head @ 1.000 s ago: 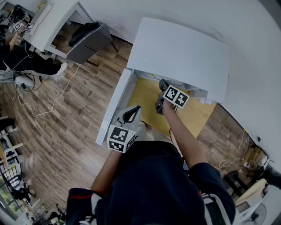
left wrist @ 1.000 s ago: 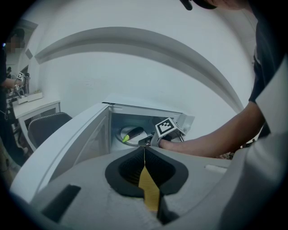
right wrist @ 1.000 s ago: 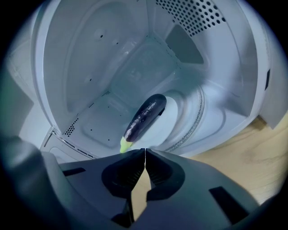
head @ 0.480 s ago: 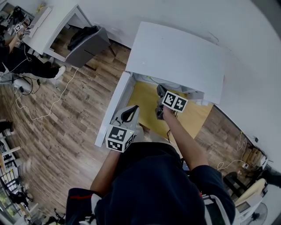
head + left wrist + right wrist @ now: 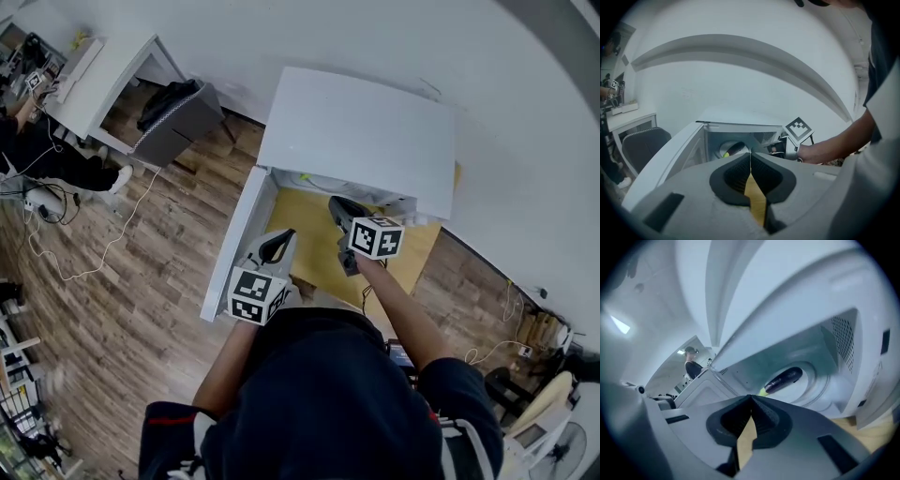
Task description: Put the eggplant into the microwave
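Both claws are pressed together, empty: the right gripper [image 5: 751, 397] faces the microwave [image 5: 801, 350] mouth, and the left gripper [image 5: 750, 153] hangs by the open door [image 5: 236, 246]. The eggplant [image 5: 783, 379] lies on the round plate [image 5: 820, 383] inside, seemingly clear of the opening. Draw the right one straight out before swinging the door shut.

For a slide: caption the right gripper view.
The eggplant lies on the turntable inside the microwave; the right gripper is shut, empty.
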The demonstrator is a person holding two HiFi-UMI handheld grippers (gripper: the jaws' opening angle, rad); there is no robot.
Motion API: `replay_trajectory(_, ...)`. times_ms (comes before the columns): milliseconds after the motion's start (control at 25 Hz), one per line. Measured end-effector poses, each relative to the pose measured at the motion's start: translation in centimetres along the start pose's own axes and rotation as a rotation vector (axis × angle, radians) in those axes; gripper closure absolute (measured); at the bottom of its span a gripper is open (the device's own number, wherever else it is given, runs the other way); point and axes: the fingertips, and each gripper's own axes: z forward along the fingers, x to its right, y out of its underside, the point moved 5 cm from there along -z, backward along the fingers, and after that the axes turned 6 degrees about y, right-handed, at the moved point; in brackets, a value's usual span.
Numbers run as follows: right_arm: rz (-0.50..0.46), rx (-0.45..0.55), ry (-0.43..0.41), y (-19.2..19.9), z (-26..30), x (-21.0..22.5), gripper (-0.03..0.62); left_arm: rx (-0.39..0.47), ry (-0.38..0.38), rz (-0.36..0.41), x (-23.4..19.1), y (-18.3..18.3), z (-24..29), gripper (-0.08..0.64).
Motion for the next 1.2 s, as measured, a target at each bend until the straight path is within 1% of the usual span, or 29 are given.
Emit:
replay_trajectory(80,-0.079,0.013,-0.012,-1.0,-1.2,-1.1,0.580,0.008,0.004,0.014,0.0,-0.6,0.1,0.543)
replay_trajectory(160,-0.135,0.038,-0.022,-1.9,-2.5,-1.9,0.580,0.023,0.005,0.027,-0.1,-1.4,0.2,0.543)
replay_trajectory(400,-0.254,0.149,-0.055,-5.2,-6.1,-4.9,0.581,0.067,-0.003,0.077,-0.3,-3.8,0.2,0.543)
replay_trajectory(560,-0.327,0.228,-0.066,-7.4,-8.1,-6.6,0.581,0.097,-0.018,0.086,-0.8,-5.0,-0.2,0.543)
replay_trajectory(840,-0.356,0.334,-0.078,-10.0,-10.9,-8.1,0.581,0.149,-0.043,0.135,-1.0,-7.6,-0.9,0.543)
replay_trajectory(1080,-0.363,0.379,-0.076,-10.6,-12.0,-8.5,0.581,0.202,-0.071,0.202,-0.7,-9.5,-1.8,0.543)
replay_trajectory(1200,-0.365,0.395,-0.078,-10.9,-12.3,-8.7,0.581,0.228,-0.079,0.212,-0.6,-10.3,-2.2,0.543)
